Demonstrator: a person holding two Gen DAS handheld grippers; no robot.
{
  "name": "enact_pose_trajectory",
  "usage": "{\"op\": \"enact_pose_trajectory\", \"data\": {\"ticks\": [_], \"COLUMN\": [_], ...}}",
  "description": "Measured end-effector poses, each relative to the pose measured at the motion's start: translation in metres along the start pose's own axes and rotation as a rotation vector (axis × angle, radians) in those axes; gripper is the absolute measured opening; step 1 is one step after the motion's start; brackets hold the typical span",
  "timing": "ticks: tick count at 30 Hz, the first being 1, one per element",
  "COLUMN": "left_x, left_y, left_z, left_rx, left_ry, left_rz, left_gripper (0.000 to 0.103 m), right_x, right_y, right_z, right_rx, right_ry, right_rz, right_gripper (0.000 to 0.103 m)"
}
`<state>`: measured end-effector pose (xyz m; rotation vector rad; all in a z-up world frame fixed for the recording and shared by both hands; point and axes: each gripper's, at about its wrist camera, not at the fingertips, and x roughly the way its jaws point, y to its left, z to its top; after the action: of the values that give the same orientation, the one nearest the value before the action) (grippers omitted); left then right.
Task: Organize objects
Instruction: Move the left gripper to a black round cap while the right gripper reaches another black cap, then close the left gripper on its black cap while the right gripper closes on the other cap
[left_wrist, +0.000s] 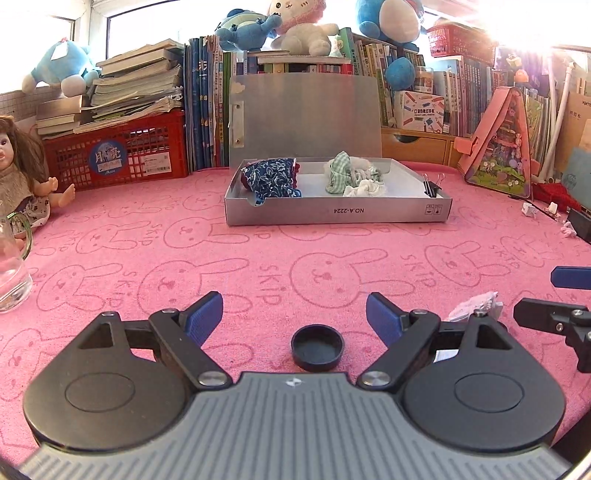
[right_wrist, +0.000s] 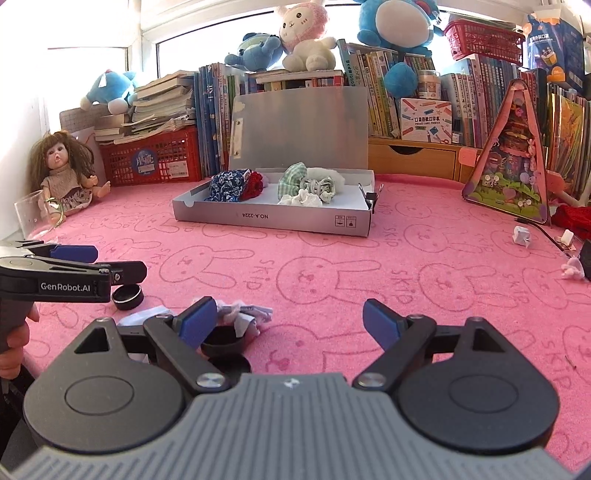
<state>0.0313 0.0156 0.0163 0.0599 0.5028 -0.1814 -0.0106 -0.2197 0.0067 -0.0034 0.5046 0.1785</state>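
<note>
An open grey box (left_wrist: 332, 214) (right_wrist: 273, 218) stands on the pink rabbit-print cloth and holds several scrunchies: a blue floral one (left_wrist: 271, 179) (right_wrist: 227, 186), a green checked one (left_wrist: 338, 173) (right_wrist: 293, 177) and a white one (left_wrist: 364, 190) (right_wrist: 301, 199). My left gripper (left_wrist: 295, 317) is open and empty; a small black cap (left_wrist: 317, 347) lies between its fingers. My right gripper (right_wrist: 290, 319) is open and empty. A crumpled white and pink piece (right_wrist: 242, 314) (left_wrist: 472, 306) lies by its left finger, over a black round lid (right_wrist: 221, 341). A black ring cap (right_wrist: 127, 295) lies under the left gripper.
A doll (right_wrist: 62, 173) and a glass mug (left_wrist: 13, 266) (right_wrist: 38, 218) are at the left. A red crate (left_wrist: 118, 155), books and plush toys line the back. A pink triangular toy house (right_wrist: 511, 162) and small scraps (right_wrist: 521, 234) are at the right.
</note>
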Motion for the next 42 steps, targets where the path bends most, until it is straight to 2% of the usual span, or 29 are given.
{"op": "enact_pose_trajectory", "data": {"ticks": [8,13,19,25,28,33,42], "left_x": [0.002,0.008,0.011,0.012,0.010,0.008,0.007], "left_y": [-0.004,-0.005,-0.007,-0.007,-0.007,-0.009,-0.015], "left_z": [-0.019,-0.025,-0.027,-0.027,-0.028,-0.028,-0.030], "left_rx": [0.006,0.008,0.016,0.013,0.003,0.002,0.000], "left_ry": [0.035,0.043,0.028,0.021,0.015,0.007,0.000], "left_rz": [-0.020,-0.017,-0.008,-0.005,0.006,0.008,0.016], "left_gripper": [0.088,0.088,0.092,0.092,0.090,0.082,0.079], "right_x": [-0.003,0.003,0.004,0.005,0.006,0.008,0.012], "right_y": [0.018,0.026,0.022,0.014,0.007,0.011,0.018], "right_z": [-0.017,-0.024,-0.025,-0.024,-0.024,-0.025,-0.026], "right_rx": [-0.053,-0.087,-0.068,-0.043,-0.009,-0.024,-0.003], "right_ry": [0.038,0.062,0.061,0.047,0.049,0.040,0.013], "right_rz": [0.025,-0.001,0.017,-0.044,-0.056,-0.062,-0.066], "right_gripper": [0.090,0.078,0.075,0.071,0.068,0.065,0.060]}}
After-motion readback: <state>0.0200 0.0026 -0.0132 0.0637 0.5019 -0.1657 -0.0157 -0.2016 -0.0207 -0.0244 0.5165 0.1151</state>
